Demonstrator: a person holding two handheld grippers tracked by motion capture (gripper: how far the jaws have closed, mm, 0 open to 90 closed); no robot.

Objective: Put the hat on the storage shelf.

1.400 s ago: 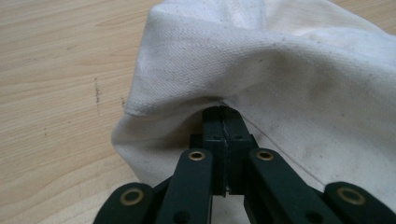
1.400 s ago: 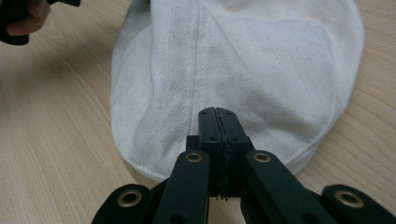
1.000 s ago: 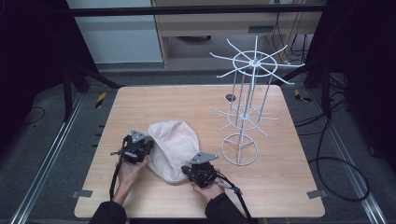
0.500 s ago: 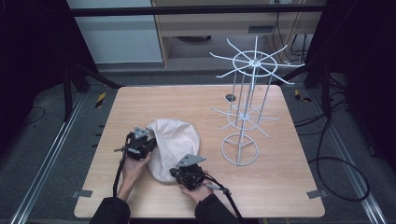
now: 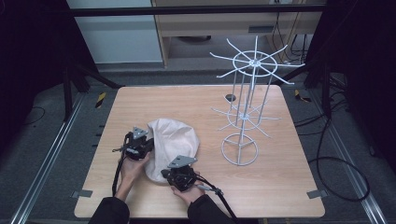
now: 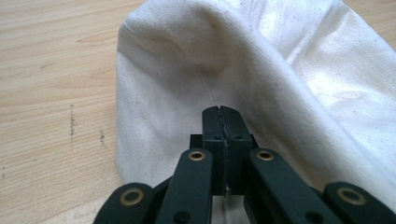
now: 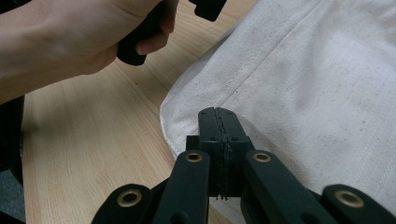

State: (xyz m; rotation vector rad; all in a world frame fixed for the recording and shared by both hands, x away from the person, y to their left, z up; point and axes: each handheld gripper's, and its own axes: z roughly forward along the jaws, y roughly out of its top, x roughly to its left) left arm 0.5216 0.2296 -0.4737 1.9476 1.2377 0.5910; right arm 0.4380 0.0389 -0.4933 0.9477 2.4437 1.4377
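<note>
Cream cloth hat (image 5: 172,144) lies lower centre on the desk (image 5: 196,100). Left gripper (image 6: 220,112) and right gripper (image 7: 217,114) both have jaws clenched on its near hem, apparently for lifting it evenly.

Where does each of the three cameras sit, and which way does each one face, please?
High view: above the person's side, looking forward and down on the table, cloth bag and wire rack; both forearms, left tool, right tool.
Left gripper view: rides the left tool, looking along its closed jaws, pressed against the bag.
Right gripper view: rides the right tool, jaws closed against the bag's edge; the person's left hand beyond.
All three share the bag and the tabletop.
</note>
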